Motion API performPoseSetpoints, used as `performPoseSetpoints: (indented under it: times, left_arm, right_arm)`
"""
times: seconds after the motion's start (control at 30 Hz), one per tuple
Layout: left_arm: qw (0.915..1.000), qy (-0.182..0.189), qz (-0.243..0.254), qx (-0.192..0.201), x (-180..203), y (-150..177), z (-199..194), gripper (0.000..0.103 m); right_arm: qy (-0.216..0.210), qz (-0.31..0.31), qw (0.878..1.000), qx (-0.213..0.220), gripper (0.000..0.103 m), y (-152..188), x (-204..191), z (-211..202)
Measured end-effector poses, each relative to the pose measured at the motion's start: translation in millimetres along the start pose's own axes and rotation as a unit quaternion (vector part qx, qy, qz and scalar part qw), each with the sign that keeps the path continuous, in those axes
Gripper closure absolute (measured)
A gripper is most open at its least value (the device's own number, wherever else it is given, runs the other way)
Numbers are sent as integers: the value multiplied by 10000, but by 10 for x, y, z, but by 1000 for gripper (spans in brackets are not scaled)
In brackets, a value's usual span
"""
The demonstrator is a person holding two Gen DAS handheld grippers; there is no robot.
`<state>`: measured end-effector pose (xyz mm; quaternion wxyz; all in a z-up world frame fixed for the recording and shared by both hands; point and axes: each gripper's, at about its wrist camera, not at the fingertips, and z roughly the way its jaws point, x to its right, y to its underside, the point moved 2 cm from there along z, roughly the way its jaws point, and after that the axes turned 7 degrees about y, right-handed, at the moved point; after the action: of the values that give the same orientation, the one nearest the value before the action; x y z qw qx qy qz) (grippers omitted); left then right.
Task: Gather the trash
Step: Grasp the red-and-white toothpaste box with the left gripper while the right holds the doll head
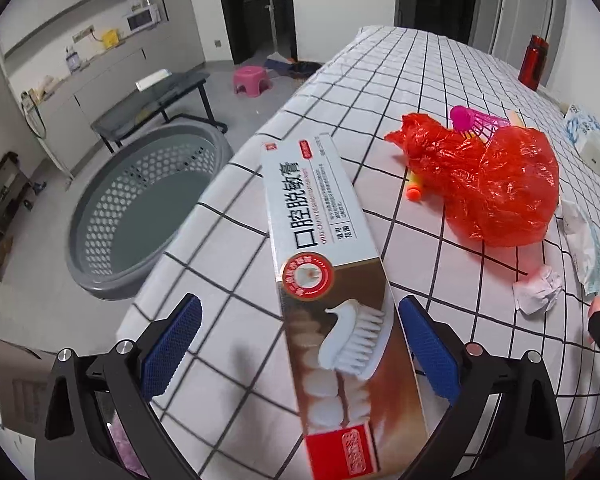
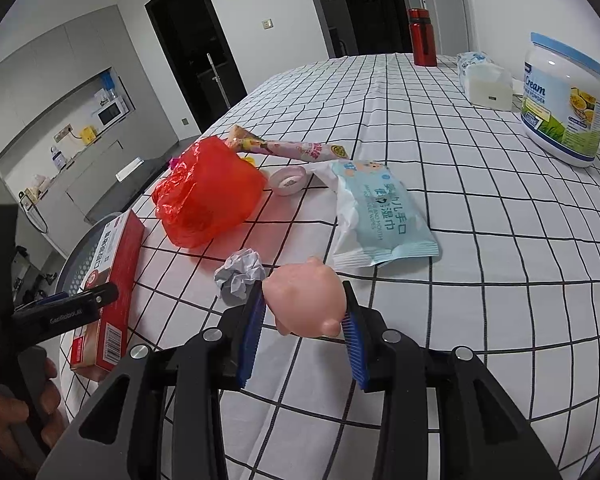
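- In the left wrist view, the left hand-held gripper fills the bottom of the frame, its two blue-padded fingers standing wide apart.
- A long silver and red cardboard toothpaste box runs between those fingers from the bottom centre up toward the middle. The right pad sits against its edge; the left pad stands clear of it, so I cannot tell whether the box is gripped.
- The box lies over the white cloth with a black grid that covers the table.
- At the left of that view, a round grey perforated plastic laundry basket stands on the floor just beside the table's edge.
- A crumpled red plastic bag lies on the table at right centre, with a pink plastic shuttlecock touching its upper edge.
- A crumpled ball of white paper lies at the right, below the bag.
- In the right wrist view, the right hand-held gripper is at bottom centre, its blue pads clamped on a small pale pink rubber pig toy, held just above the table.
- A light blue and white wet wipes packet lies in the centre of that view, above the toy.
- A red metal bottle stands upright at the table's far end, top centre.
- A white tub with a blue lid, labelled as cream powder, stands at the upper right.
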<state>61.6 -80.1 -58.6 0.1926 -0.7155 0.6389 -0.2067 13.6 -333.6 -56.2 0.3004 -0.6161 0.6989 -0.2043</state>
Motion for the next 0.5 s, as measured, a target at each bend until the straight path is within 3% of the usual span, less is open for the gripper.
performPoseSetpoints:
  times: [0.2,0.37,0.5]
  left_arm:
    - [9999,80,87,-68,7,19,173,8]
    - [9989,385,263,-48,25,59,173,43]
    - [9977,540,421,-2,30,93,131,50]
  right_arm:
    - [40,-36,10000,-28,67,16,-65,-6]
    - [79,-46,9999,-83,67,59,-145,-26]
    - [91,-52,9999,-129,67,87,-232,-57]
